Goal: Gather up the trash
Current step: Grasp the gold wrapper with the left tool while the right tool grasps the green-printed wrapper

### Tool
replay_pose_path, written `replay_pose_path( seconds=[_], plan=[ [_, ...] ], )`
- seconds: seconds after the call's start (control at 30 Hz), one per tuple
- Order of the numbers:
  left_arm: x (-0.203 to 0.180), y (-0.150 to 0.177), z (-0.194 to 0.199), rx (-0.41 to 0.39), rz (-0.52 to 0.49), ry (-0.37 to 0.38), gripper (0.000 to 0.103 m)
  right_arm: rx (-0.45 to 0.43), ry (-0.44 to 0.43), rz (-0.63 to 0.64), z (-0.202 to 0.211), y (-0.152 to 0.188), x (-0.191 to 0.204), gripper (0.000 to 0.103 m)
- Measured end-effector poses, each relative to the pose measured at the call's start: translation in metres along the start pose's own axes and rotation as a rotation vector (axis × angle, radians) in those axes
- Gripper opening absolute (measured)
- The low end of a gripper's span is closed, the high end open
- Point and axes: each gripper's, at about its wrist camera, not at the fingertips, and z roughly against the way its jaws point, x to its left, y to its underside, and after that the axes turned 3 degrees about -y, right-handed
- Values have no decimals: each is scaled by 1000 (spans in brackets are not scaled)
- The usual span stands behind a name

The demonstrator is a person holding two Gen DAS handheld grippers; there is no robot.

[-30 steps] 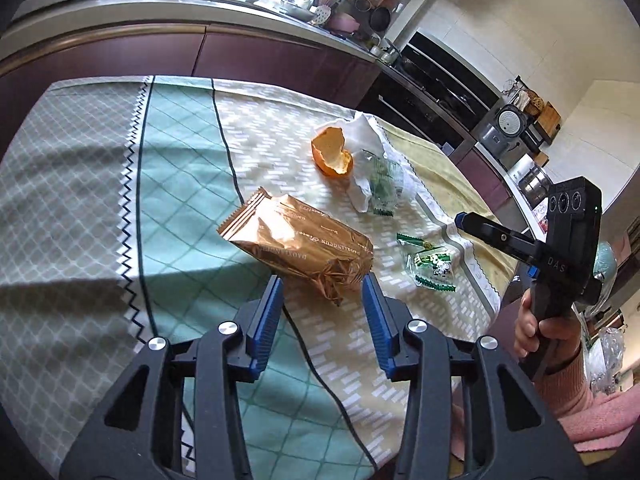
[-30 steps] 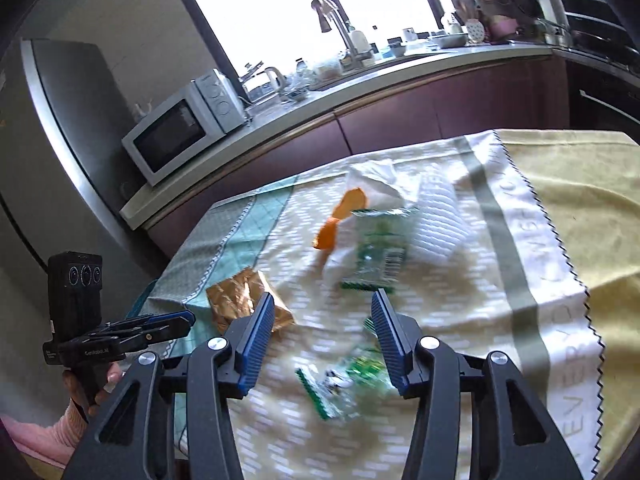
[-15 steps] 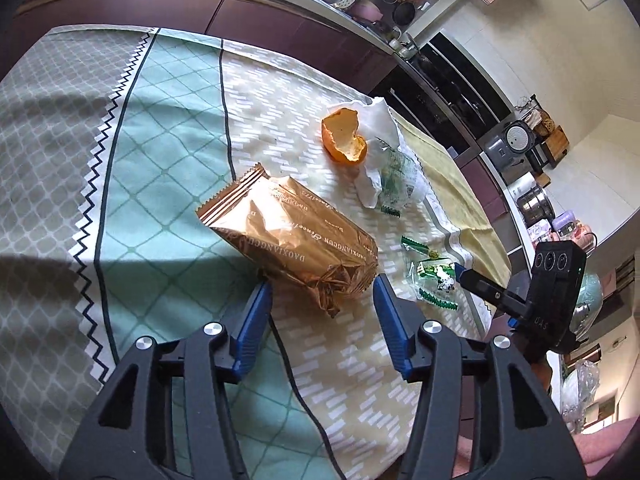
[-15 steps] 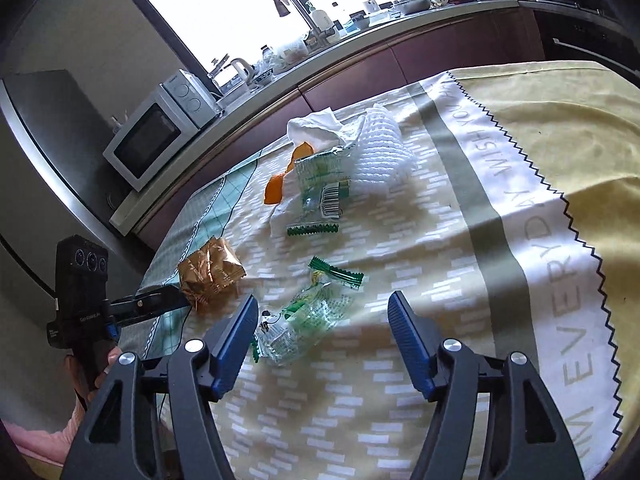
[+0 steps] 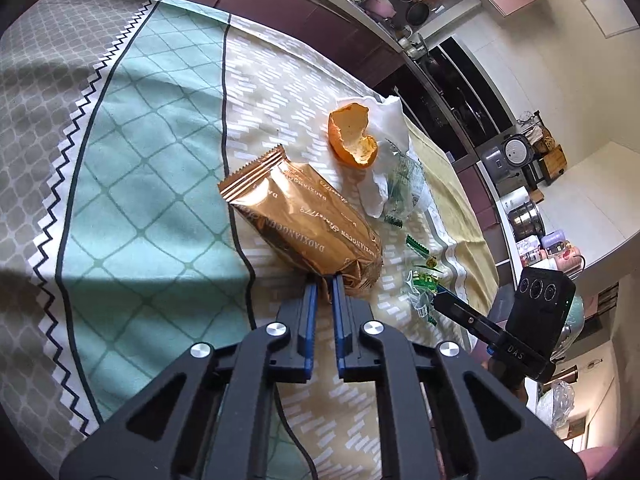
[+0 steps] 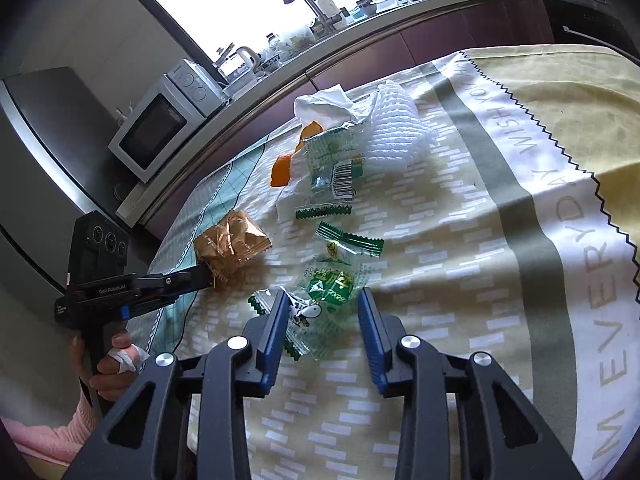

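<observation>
My left gripper (image 5: 325, 286) is closing on the crimped near end of the gold snack bag (image 5: 304, 220); its jaws are nearly together with that crumpled foil pinched between them, which gives me a firm tab rather than the bag's slippery, puffed body. The rest of the bag lies flat on the tablecloth (image 5: 132, 168), pointing away from me.

My right gripper (image 6: 323, 320) is closing too, jaws apart on either side of the clear green-printed candy wrappers (image 6: 332, 284), which lie loose between them; the left pad touches the film, the right does not yet.

Farther out sit the orange peel (image 5: 352, 136), the white tissue (image 5: 390, 120), a larger green wrapper (image 6: 334, 168) and a white foam net (image 6: 396, 128), bunched together near the table's far side because they are the remaining litter.

The cloth to the left of the bag is bare, so I judge there is room to lift and swing that way. My two grippers work close together; their paths could cross. No bin shows in either view.
</observation>
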Motion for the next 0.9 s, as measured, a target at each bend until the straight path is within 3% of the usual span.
replay_pose_path(
  seconds=[0.2,0.33,0.6,0.9],
  plan=[
    [-5,-2,11,-40,-32,-12,9,-19,-23,16,5,-3,5,19],
    [0,-7,22,-68,-28,-16,25,-33,-45,33,6,-8,12,17],
    [17,-18,36,-103,0,-62,37,-47,-101,72,0,-18,29,16],
    [25,-22,23,-50,29,-41,48,-28,-151,118,-29,-37,49,16]
  ],
)
